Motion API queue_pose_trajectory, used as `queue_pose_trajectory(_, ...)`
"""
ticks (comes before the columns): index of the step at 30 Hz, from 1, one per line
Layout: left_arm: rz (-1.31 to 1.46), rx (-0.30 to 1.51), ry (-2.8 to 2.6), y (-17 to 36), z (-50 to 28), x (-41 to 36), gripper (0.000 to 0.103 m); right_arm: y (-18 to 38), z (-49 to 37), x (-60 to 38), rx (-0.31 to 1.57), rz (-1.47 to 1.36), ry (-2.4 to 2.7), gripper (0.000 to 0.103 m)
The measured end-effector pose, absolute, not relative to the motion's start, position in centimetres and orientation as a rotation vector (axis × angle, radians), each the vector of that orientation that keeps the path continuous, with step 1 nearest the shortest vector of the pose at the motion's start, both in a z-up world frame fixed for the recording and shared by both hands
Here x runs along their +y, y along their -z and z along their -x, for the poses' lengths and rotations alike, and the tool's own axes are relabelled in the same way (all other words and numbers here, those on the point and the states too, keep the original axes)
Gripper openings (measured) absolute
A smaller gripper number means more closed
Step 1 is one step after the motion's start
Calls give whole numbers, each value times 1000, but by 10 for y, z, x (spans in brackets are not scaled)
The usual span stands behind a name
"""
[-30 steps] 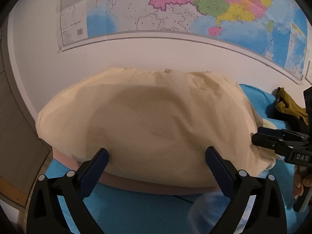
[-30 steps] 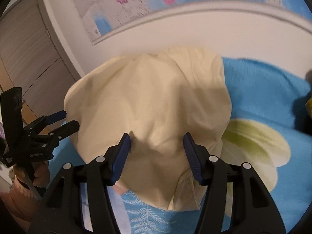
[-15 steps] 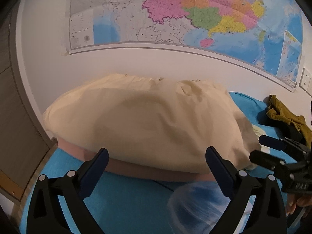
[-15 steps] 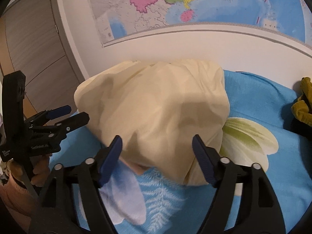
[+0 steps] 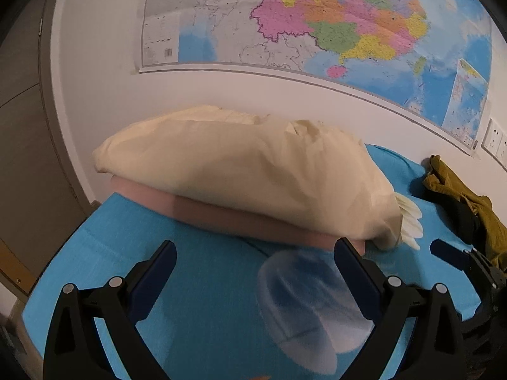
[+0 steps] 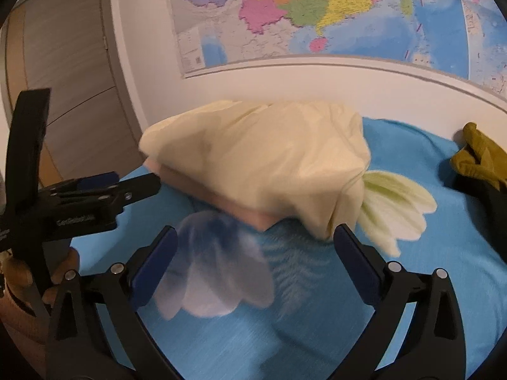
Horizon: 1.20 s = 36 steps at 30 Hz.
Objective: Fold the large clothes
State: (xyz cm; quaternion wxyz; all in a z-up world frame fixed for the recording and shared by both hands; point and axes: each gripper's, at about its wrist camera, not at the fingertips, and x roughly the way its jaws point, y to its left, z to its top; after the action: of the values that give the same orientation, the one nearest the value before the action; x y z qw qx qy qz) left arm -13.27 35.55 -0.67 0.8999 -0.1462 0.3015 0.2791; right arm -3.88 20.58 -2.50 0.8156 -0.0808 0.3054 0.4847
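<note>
1. Cream garment [image 5: 247, 177]: folded into a thick bundle, lying on top of a folded pink garment [image 5: 221, 218], at the far side of the bed against the white wall.
2. Pink garment: only its near edge shows, under the cream one; its corner [image 6: 253, 217] pokes out toward my right gripper.
3. My left gripper [image 5: 253, 272]: released, jaws spread wide, nothing between the pads; it hovers over bare sheet just short of the stack.
4. My right gripper [image 6: 255, 253]: jaws opening, spread wide, holding nothing; the stack's near corner lies just beyond the fingertips.
5. Blue bedsheet [image 6: 412, 300]: printed with pale flowers and a fern; it carries everything listed.
6. Olive-yellow garment [image 5: 462, 202]: crumpled at the right by the wall, well apart from the stack.
7. Wall map [image 5: 317, 22]: coloured, hung above the bed.
8. Wooden door [image 6: 69, 72]: at left.
</note>
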Motion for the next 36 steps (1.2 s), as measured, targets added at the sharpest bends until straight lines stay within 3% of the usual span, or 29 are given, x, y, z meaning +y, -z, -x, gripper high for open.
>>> queue_pose_trajectory(36,218,595,-597,0,172,310,96,15,80,173,609,152,-1023,97)
